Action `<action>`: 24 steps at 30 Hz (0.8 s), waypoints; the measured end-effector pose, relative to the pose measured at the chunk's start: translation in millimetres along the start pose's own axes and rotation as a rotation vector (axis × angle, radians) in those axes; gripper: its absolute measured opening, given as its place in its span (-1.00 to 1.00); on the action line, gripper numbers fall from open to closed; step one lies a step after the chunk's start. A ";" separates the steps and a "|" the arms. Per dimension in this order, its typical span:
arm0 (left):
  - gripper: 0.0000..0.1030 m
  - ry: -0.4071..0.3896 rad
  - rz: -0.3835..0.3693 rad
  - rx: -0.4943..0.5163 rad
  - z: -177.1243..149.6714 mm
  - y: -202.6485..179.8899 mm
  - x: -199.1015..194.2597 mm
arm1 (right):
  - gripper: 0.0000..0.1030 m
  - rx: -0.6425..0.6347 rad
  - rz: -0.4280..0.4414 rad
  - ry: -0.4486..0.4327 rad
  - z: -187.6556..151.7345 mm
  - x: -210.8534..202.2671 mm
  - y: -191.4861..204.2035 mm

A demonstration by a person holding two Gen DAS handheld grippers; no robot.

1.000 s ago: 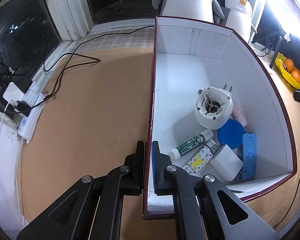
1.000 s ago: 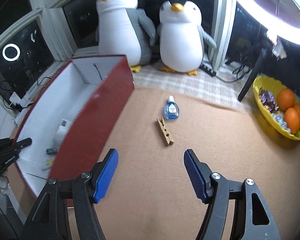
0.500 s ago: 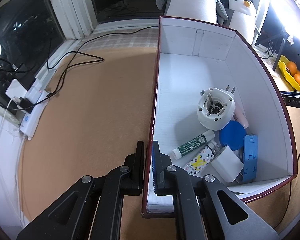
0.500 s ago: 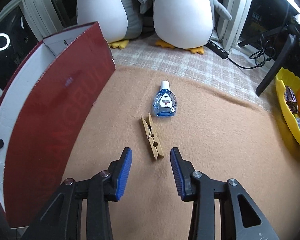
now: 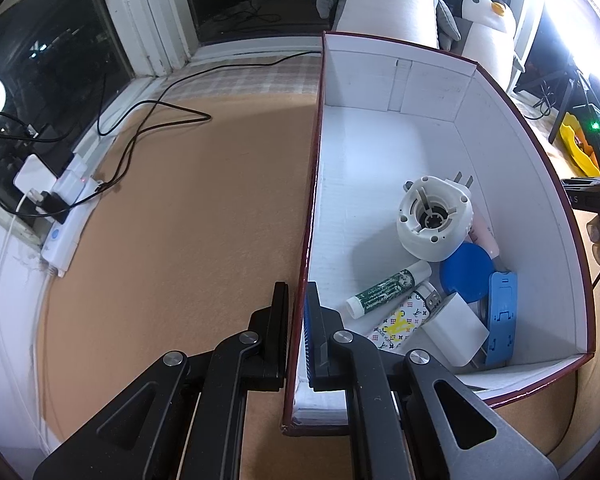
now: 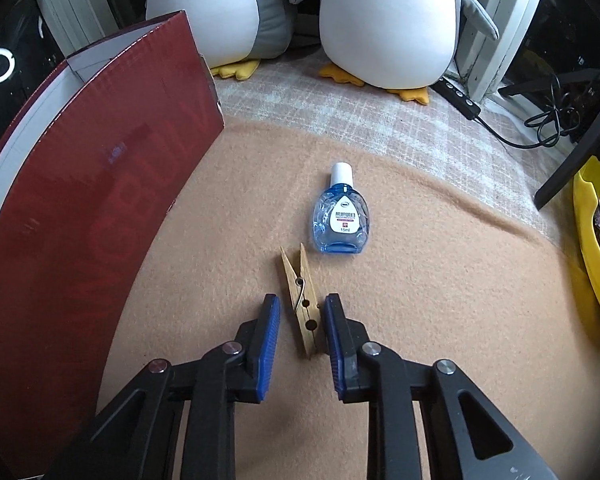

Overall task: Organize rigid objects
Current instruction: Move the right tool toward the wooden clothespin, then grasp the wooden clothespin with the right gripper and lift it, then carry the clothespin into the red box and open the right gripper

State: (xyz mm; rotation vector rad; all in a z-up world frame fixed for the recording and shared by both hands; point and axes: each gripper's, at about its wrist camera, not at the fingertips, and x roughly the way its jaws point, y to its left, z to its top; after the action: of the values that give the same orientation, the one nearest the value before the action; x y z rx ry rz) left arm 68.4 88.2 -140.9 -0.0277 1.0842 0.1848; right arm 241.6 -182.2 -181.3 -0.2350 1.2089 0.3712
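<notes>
Right gripper (image 6: pixel 299 330) points down at the blanket with the wooden clothespin (image 6: pixel 301 300) between its blue pads. Jaws have just been closing and are narrow; right pad looks at or very near the peg's side, left pad shows a gap, so not clamped yet. The peg's lower end sits between the pads, its forked end sticks out toward the eye-drop bottle (image 6: pixel 341 216), which lies flat just beyond, white cap pointing away.

Left gripper (image 5: pixel 297 336) is clamped on the near side wall of the box (image 5: pixel 512 184), one pad outside, one inside.

The box is cardboard, dark red outside, white inside. In its near right corner: white round plastic part (image 5: pixel 434 220), blue disc (image 5: pixel 466 272), green-white tube (image 5: pixel 388 286), white charger (image 5: pixel 454 330), blue flat stand (image 5: pixel 500 320), patterned small item (image 5: pixel 400 322).

Surface is a tan fuzzy blanket (image 6: pixel 440 300) with a pale plaid band at the far edge. Two plush penguins (image 6: pixel 388 20) stand behind, by a white window frame. Yellow bowl (image 6: pixel 592 240) at right edge; power strip (image 5: pixel 66 216) and black cables on the left by the sill.
</notes>
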 end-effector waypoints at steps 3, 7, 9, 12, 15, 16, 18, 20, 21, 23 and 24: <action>-0.88 -0.001 -0.001 0.000 0.0 0.2 0.0 | -0.78 -0.001 0.000 0.003 -0.2 -0.8 1.2; -0.88 -0.001 -0.003 0.000 -0.3 -0.1 -0.2 | -0.78 0.001 -0.012 -0.002 -5.5 -4.2 2.6; -0.88 -0.003 -0.007 -0.001 -0.5 0.2 -0.4 | -0.78 0.013 -0.010 -0.011 -10.3 -9.7 2.7; -0.88 -0.004 -0.010 0.000 -0.4 0.5 -0.4 | -0.78 0.026 0.002 -0.036 -12.9 -21.1 3.8; -0.88 -0.006 -0.015 0.000 -0.2 0.8 -0.2 | -0.78 0.030 0.013 -0.071 -17.6 -40.7 8.0; -0.88 -0.006 -0.016 0.000 -0.3 1.2 -0.1 | -0.78 0.030 0.021 -0.083 -18.6 -47.4 9.9; -0.89 -0.007 -0.020 0.001 -0.1 1.5 0.3 | -0.78 0.026 0.030 -0.113 -23.3 -63.8 16.0; -0.88 -0.008 -0.024 0.002 0.0 2.0 0.8 | -0.78 0.021 0.039 -0.136 -28.0 -77.1 23.0; -0.88 -0.008 -0.026 0.003 0.1 2.0 1.0 | -0.78 0.019 0.044 -0.148 -28.7 -82.3 26.8; -0.88 -0.008 -0.030 0.006 0.1 2.2 1.1 | -0.78 0.014 0.057 -0.173 -32.9 -96.4 34.6; -0.88 -0.009 -0.031 0.008 0.0 2.2 1.2 | -0.78 0.011 0.063 -0.182 -33.9 -101.3 37.8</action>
State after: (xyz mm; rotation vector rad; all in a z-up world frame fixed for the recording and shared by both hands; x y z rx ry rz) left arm 68.6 90.5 -141.9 -0.0366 1.0747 0.1525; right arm 166.3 -175.8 -96.9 -0.1502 1.0407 0.4315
